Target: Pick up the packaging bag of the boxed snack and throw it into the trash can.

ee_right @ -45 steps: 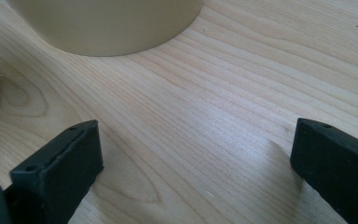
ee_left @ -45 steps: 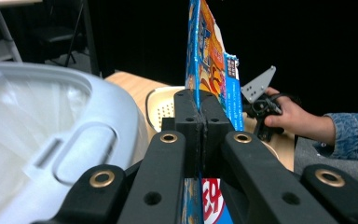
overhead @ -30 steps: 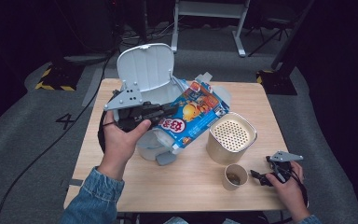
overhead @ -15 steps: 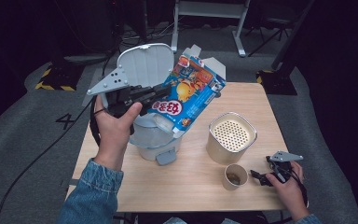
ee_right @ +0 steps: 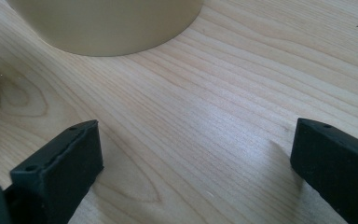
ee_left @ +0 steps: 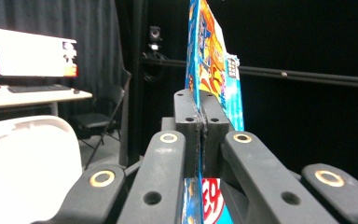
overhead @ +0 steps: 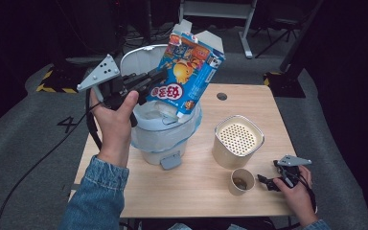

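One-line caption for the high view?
Left gripper holds a flattened snack box above the open lined bin; right gripper rests by a paper cup.

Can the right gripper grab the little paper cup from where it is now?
Probably yes. The right gripper rests on the table with jaws open, right beside the paper cup. Nothing lies between them. The left gripper is busy holding the snack box over the bin.

Overhead light falls brightly on the wooden table, while the surrounding room stays dark. The high view is soft; soft shadows lie beneath the black jaws in the right gripper view.
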A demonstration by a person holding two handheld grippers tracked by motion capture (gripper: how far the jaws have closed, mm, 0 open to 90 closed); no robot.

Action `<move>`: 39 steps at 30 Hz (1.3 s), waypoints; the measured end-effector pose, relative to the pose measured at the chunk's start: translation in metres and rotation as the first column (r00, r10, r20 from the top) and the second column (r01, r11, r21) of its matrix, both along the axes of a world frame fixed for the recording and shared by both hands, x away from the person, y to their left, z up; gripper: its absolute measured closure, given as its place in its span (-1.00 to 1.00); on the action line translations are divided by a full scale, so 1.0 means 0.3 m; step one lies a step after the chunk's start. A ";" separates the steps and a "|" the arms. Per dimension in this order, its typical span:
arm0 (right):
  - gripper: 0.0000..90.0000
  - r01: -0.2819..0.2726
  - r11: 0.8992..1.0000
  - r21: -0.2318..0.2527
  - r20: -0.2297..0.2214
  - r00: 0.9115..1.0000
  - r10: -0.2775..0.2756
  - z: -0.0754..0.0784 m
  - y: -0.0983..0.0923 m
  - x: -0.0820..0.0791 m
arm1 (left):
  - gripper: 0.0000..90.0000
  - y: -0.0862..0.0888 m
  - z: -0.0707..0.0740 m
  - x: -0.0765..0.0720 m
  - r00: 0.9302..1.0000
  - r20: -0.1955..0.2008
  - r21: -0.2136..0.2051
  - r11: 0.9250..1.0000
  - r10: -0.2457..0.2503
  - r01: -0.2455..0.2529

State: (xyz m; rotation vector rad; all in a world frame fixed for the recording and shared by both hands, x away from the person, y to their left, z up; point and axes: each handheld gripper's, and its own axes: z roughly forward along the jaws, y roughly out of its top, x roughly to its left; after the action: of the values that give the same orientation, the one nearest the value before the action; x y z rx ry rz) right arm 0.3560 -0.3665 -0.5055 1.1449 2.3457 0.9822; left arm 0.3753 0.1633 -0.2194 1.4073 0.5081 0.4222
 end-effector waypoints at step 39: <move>-0.95 0.000 1.000 0.000 0.000 1.000 0.000 0.000 0.000 0.000 | 0.96 0.010 -0.119 0.132 0.958 -0.076 0.090 0.959 0.275 -0.268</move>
State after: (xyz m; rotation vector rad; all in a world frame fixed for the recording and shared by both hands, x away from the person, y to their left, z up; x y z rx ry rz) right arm 0.3559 -0.3665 -0.5055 1.1454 2.3457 0.9821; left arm 0.4149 0.1663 -0.2552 1.4410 0.7691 0.6089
